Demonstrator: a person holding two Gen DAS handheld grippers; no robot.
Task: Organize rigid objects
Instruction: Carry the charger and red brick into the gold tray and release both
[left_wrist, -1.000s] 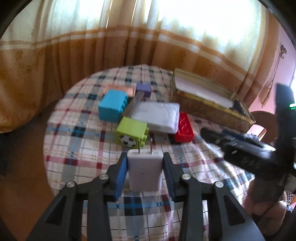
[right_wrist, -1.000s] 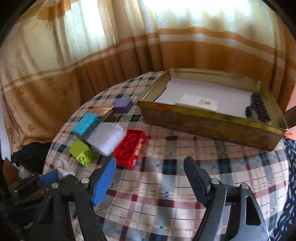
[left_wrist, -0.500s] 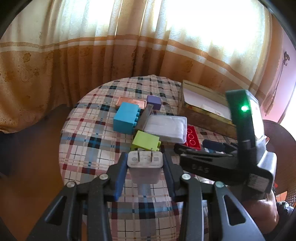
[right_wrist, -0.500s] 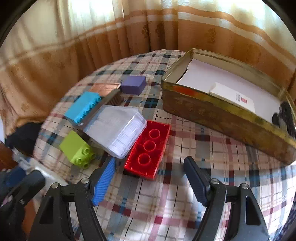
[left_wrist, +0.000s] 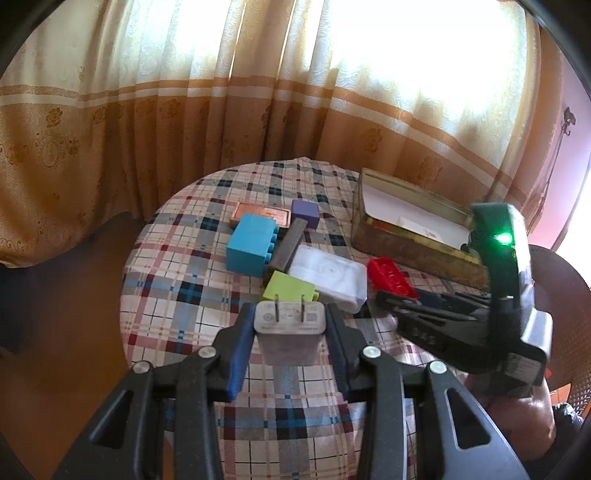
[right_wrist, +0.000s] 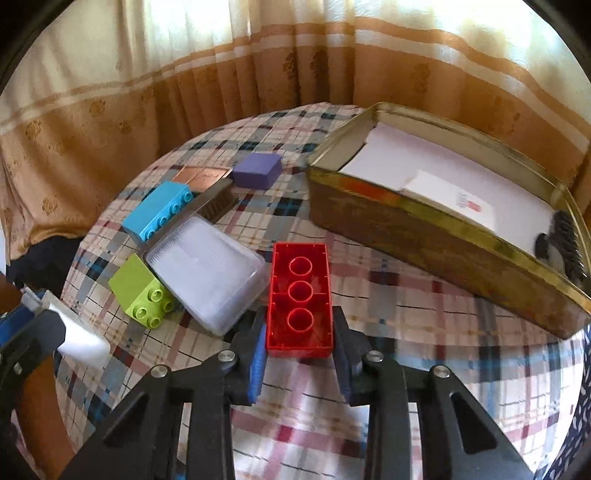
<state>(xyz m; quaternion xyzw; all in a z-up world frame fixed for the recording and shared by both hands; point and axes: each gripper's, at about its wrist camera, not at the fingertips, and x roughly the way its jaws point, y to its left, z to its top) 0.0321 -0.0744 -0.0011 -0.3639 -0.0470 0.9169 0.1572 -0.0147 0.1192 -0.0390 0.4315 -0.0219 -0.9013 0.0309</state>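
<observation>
Left gripper (left_wrist: 290, 334): jaws closed on a white charger (left_wrist: 290, 328), prongs pointing away, held above the near edge of the bench (left_wrist: 173, 280).
Right gripper (right_wrist: 299, 350): jaws closed against both long sides of a red brick (right_wrist: 300, 299), hollow side up; lifted or resting cannot be told.
Left of it: clear plastic case (right_wrist: 207, 275), green brick (right_wrist: 142, 293), blue brick (right_wrist: 159, 210).
Farther: purple block (right_wrist: 258, 170), copper bar (right_wrist: 201, 173).
Far right: open gold tin (right_wrist: 424, 236).
</observation>
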